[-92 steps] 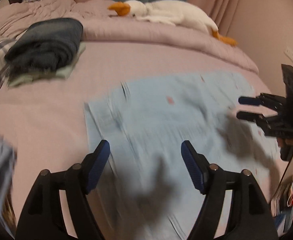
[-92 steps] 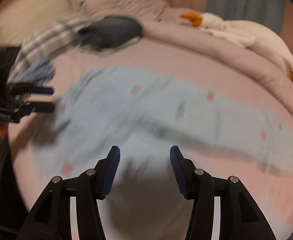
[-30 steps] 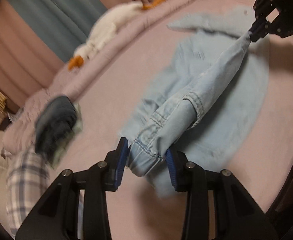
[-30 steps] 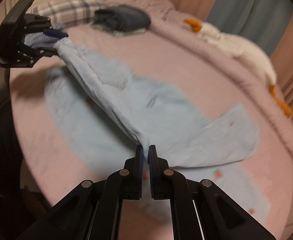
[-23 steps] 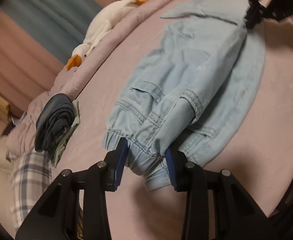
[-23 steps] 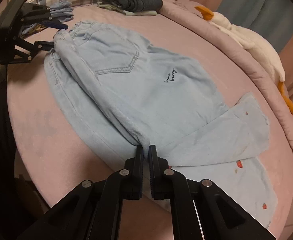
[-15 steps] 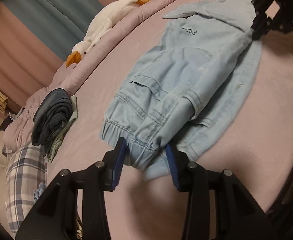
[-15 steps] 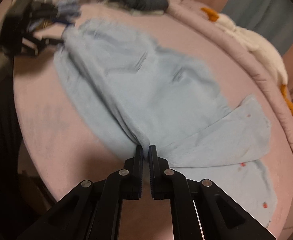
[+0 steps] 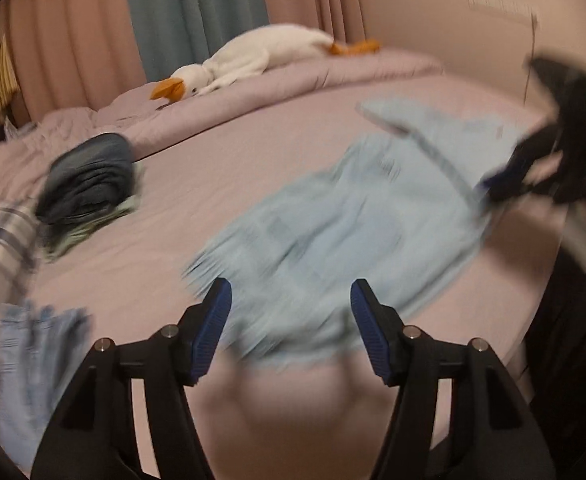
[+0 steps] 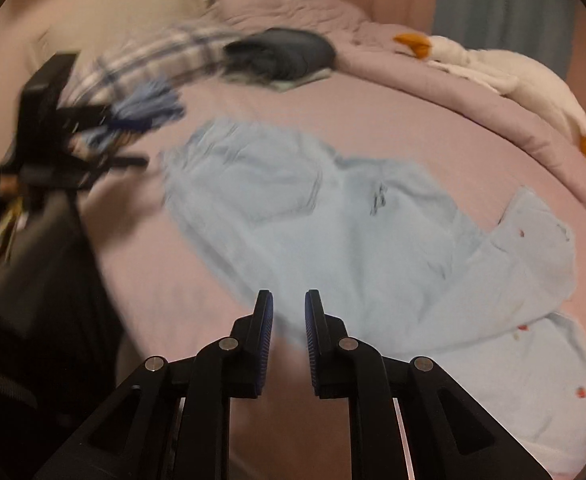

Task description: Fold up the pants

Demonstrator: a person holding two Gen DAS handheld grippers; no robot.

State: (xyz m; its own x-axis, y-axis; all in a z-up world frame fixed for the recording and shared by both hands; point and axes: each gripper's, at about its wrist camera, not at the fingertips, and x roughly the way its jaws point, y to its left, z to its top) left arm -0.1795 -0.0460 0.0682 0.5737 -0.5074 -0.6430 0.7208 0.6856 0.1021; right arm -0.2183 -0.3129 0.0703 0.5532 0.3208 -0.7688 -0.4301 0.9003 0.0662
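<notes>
With its jaws having just been opening, the left gripper (image 9: 289,328) stands wide and released, nothing pinched between the ribbed blue pads (image 9: 213,330); the waistband of the pants (image 9: 333,224) lies below them near the bed's front edge. Jaws of the right gripper (image 10: 289,332) have just parted a little too, leaving a narrow gap that grips no cloth, over the pants' near fold. Soft pale-blue denim, the pants (image 10: 333,220) lie folded lengthwise across the smooth pink bed (image 10: 373,120), legs splayed toward its right edge. A dark folded garment (image 10: 285,58) sits toward the far edge beside a plush white goose (image 9: 253,58).
</notes>
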